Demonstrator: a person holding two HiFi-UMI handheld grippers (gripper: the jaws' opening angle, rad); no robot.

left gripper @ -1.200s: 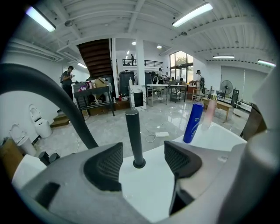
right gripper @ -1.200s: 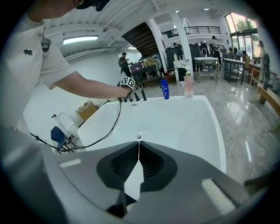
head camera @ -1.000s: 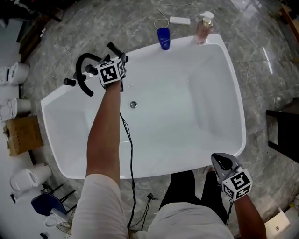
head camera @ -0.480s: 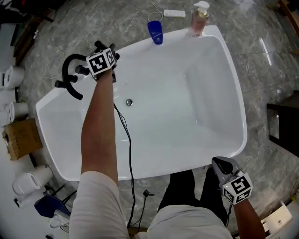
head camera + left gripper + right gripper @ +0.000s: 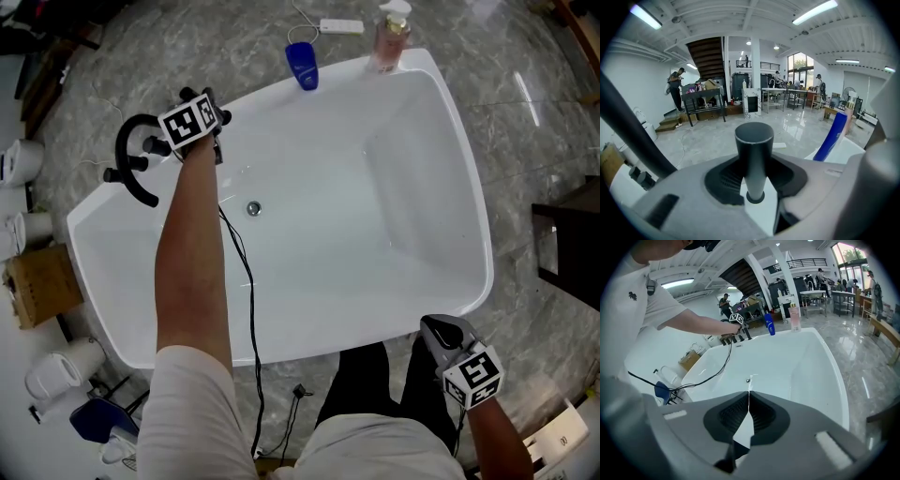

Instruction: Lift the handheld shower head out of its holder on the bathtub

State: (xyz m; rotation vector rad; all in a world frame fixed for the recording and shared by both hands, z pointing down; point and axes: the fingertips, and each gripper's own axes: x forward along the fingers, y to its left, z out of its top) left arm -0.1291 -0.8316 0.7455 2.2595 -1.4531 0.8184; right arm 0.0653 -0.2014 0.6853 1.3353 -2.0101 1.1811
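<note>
Step in hand: we are securing the grip before the lift. The handheld shower head (image 5: 754, 138) is standing upright at the far left corner of the bathtub (image 5: 375, 244), and its dark round handle is rising between the jaws of the left tongs (image 5: 754, 164). Those tongs are closing on the handle, and the ribbed pads appear to be meeting its sides. The holder itself is not showing in any view. The right tongs (image 5: 749, 397) are hanging pressed together and empty beside the near rim, well apart from the work.

In our judgement the handle is sitting fairly central between the pads, which is favouring a straight pull. We are advising a firm squeeze first, then a lift along the handle's own line, without tilting, until it is clearing the holder. The black arched spout (image 5: 119, 155) is standing just beside the grip, so we are advising against any swing towards it. A hose may be trailing below; we cannot see one.
</note>
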